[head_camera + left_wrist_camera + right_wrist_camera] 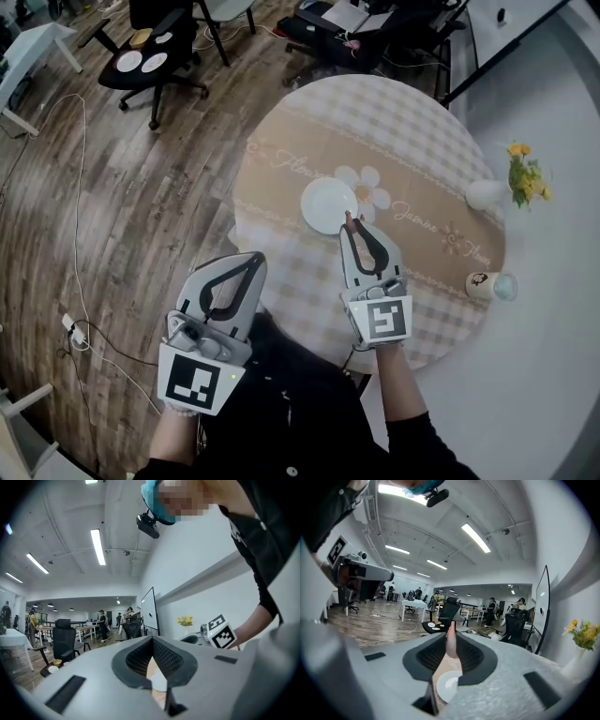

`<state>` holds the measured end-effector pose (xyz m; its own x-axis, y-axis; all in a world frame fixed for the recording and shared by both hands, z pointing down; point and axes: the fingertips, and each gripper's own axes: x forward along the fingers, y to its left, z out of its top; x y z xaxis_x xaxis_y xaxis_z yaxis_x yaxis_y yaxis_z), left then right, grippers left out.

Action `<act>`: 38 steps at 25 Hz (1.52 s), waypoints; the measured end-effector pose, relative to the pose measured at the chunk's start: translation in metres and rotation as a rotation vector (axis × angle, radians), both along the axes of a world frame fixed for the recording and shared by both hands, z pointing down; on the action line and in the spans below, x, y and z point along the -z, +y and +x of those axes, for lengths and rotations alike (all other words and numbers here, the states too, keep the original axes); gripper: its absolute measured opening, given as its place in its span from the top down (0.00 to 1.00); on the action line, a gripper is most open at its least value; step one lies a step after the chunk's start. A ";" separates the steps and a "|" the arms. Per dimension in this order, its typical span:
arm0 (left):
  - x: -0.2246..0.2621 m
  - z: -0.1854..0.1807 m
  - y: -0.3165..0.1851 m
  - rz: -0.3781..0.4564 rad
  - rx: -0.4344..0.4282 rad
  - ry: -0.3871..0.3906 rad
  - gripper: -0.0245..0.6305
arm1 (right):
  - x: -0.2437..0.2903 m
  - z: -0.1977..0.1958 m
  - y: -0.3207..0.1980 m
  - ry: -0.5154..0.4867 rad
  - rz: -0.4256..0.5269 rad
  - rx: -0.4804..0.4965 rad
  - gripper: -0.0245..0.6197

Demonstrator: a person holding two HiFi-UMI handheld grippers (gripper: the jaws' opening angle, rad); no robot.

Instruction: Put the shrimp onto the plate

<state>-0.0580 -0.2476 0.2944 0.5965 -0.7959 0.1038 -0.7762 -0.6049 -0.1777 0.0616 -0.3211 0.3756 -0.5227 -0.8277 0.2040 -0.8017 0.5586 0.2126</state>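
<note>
A white plate [328, 204] lies on the round table [441, 164] with its beige checked cloth. My right gripper [351, 225] hovers at the plate's near right rim, shut on a pink shrimp [347, 217] that sticks out past its tips. In the right gripper view the shrimp [451, 641] stands upright between the dark pads, and the plate [449, 687] shows below through the gap. My left gripper [251, 259] is shut on nothing, held off the table's near left edge above the floor. Its pads [165, 654] meet in the left gripper view.
A white vase [486, 194] with yellow flowers [525, 173] stands at the table's right edge, and a paper cup [481, 284] sits nearer. Black office chairs [155, 66] stand on the wooden floor at the far left. A cable [80, 234] trails over the floor.
</note>
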 end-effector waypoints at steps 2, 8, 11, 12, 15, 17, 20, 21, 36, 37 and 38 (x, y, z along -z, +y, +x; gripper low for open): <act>-0.002 -0.002 0.000 -0.007 0.011 0.002 0.96 | -0.012 0.000 -0.008 0.012 -0.019 -0.002 0.88; -0.007 -0.006 -0.001 -0.026 0.039 0.002 0.96 | -0.055 0.000 -0.023 0.056 -0.096 0.006 0.88; -0.009 -0.009 -0.001 -0.033 0.056 -0.001 0.96 | -0.079 0.001 -0.028 0.072 -0.139 0.011 0.88; -0.009 -0.010 -0.001 -0.034 0.062 0.000 0.96 | -0.086 0.001 -0.030 0.079 -0.152 0.013 0.88; -0.011 -0.010 -0.001 -0.040 0.077 0.007 0.96 | -0.104 0.001 -0.035 0.100 -0.187 0.019 0.88; -0.012 -0.009 -0.001 -0.042 0.084 0.006 0.96 | -0.118 0.002 -0.038 0.113 -0.213 0.022 0.88; -0.013 -0.009 0.000 -0.043 0.095 0.006 0.96 | -0.138 0.005 -0.044 0.138 -0.248 0.024 0.88; -0.014 -0.009 0.000 -0.044 0.099 0.007 0.96 | -0.144 0.005 -0.047 0.143 -0.258 0.026 0.88; -0.025 -0.013 -0.003 -0.072 0.139 0.008 0.96 | -0.217 0.004 -0.064 0.256 -0.410 0.051 0.88; -0.025 -0.013 -0.003 -0.073 0.140 0.007 0.96 | -0.221 0.005 -0.065 0.262 -0.417 0.055 0.88; -0.026 -0.012 -0.003 -0.074 0.140 0.006 0.96 | -0.225 0.005 -0.066 0.269 -0.424 0.059 0.88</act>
